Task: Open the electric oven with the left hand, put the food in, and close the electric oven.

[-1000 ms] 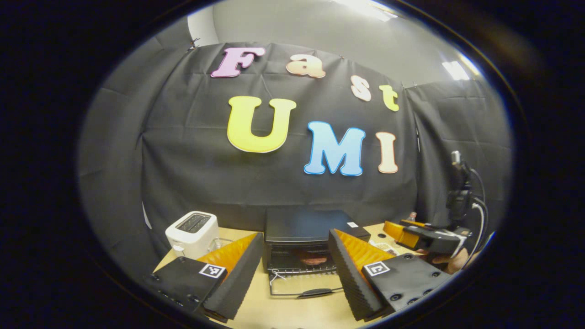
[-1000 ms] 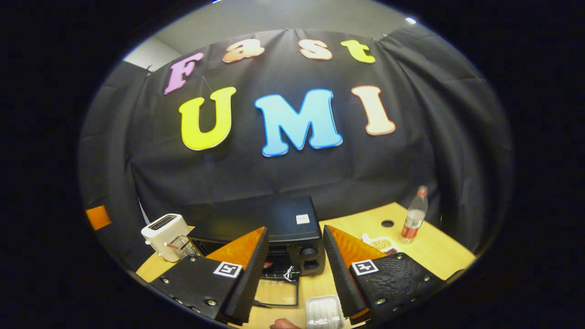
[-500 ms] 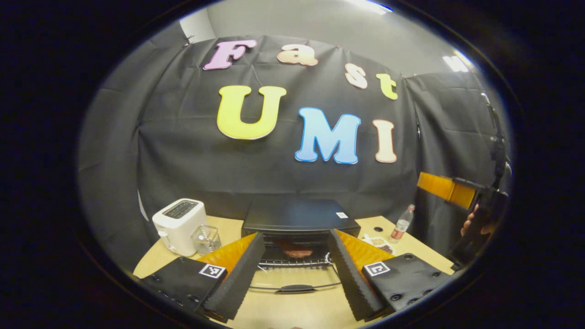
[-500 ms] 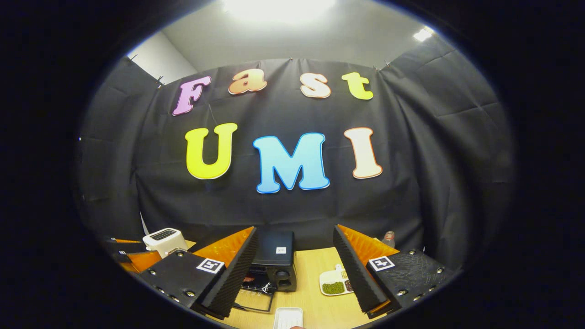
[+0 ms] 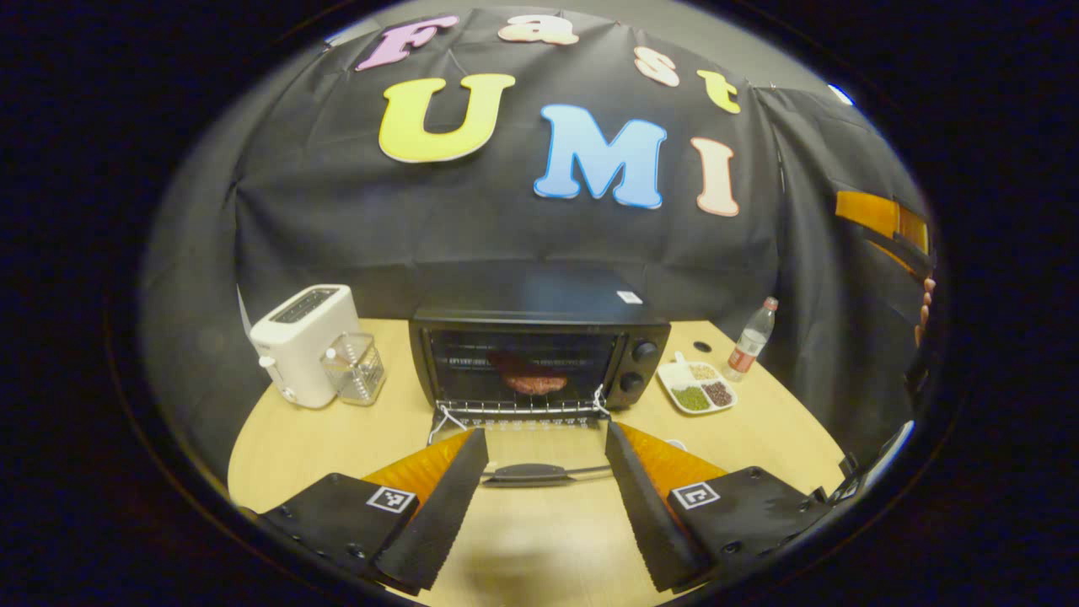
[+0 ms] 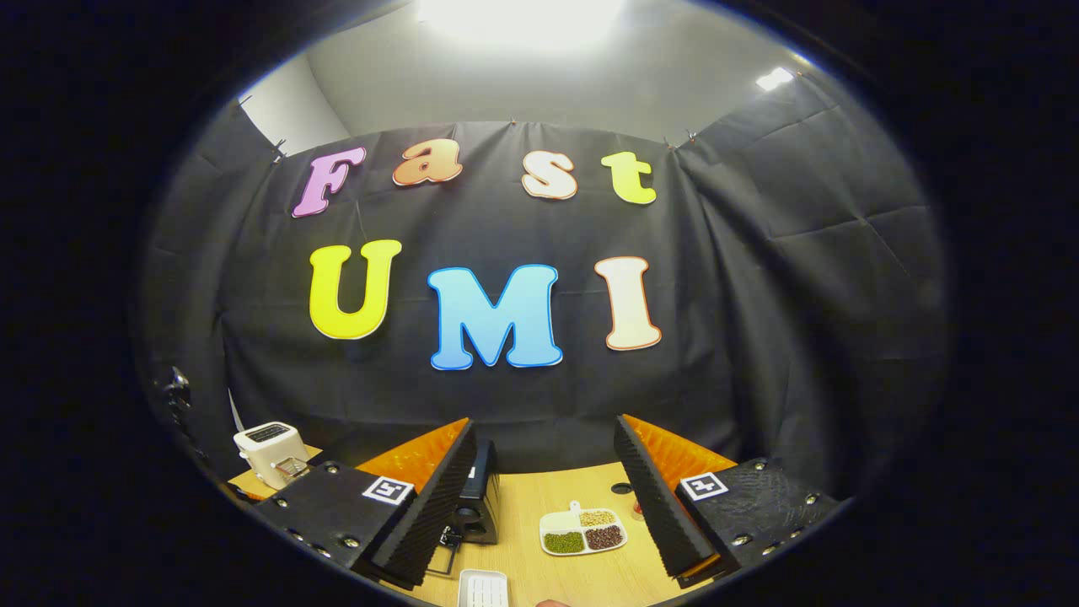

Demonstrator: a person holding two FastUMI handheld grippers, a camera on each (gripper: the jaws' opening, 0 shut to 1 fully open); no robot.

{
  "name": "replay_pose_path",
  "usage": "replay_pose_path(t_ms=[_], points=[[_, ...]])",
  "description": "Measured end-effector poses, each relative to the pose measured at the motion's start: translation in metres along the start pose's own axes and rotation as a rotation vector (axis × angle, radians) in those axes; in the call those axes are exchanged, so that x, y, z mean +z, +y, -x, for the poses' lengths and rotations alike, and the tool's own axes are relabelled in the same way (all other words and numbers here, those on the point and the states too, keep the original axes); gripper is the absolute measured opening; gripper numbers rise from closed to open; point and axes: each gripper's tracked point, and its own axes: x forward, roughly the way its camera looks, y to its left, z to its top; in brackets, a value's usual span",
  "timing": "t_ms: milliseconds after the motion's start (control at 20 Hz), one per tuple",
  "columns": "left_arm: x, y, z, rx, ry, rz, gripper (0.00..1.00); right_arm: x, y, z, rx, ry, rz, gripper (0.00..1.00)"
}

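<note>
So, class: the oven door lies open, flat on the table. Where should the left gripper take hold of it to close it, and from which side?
Grip the door handle, the dark bar along the door's free front edge, farthest from the hinge. Come from the front, where the open left gripper already straddles it, then lift up and back toward the oven.
</note>
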Motion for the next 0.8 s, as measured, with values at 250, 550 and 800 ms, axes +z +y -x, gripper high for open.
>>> replay_pose_path(t_ms=[250,550,800], points=[[-0.039,-0.009,-0.032,-0.019,0.135,-0.015,0.95,-0.007,-0.013,-0.007,-0.002,0.021,0.009,0.99],[-0.087,-0.007,-0.067,-0.002,0.312,0.027,0.95,-0.012,-0.032,-0.016,-0.031,0.025,0.019,0.99],[-0.117,0.0,-0.091,0.013,0.436,0.018,0.95,-0.024,-0.051,-0.024,-0.064,0.058,-0.002,0.99]])
